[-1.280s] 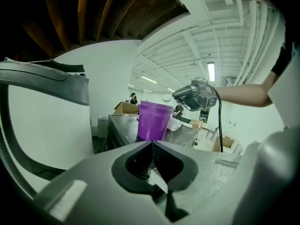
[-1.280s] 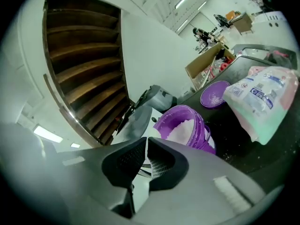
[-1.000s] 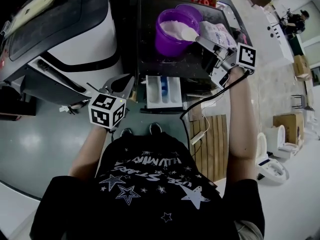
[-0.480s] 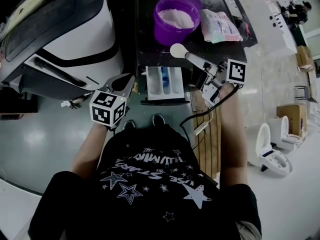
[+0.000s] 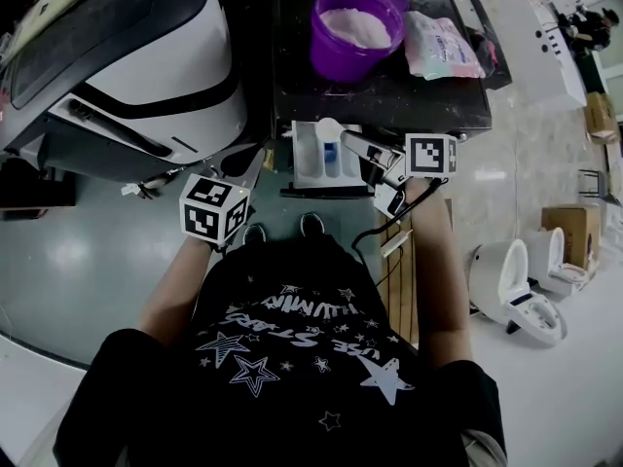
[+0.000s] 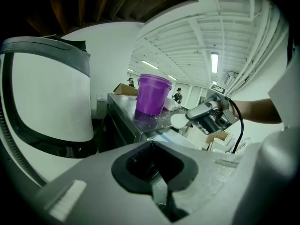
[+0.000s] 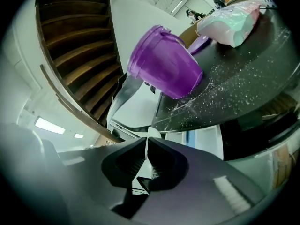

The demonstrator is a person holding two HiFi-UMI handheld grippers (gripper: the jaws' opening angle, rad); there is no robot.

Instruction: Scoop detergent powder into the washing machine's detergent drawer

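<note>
In the head view, my right gripper (image 5: 368,148) is clamped on the handle of the scoop (image 5: 329,129). The bowl hangs over the open drawer (image 5: 310,163), just in front of the machine top (image 5: 389,95). The tub (image 5: 358,27) of powder stands further back on that top, with a bag (image 5: 443,45) beside it. My left gripper (image 5: 250,166) hovers to the left of the drawer and touches nothing.

In the left gripper view, the jaws are together with nothing between them. The scoop (image 6: 179,121) looks roughly level and is well apart from the tub (image 6: 151,95).

In the right gripper view, the jaws pinch narrowly on the thin white handle, which I see edge-on. Loose grains dot the machine top (image 7: 243,88), and the drawer (image 7: 199,137) lies below.

The main risk I see is the slim handle pivoting in that pinch as I tip it. That would throw powder over the drawer's edge or onto the floor. I can't tell which compartment the bowl is over, so tipping now could fill the wrong one. A fast roll of the wrist would scatter powder.
</note>
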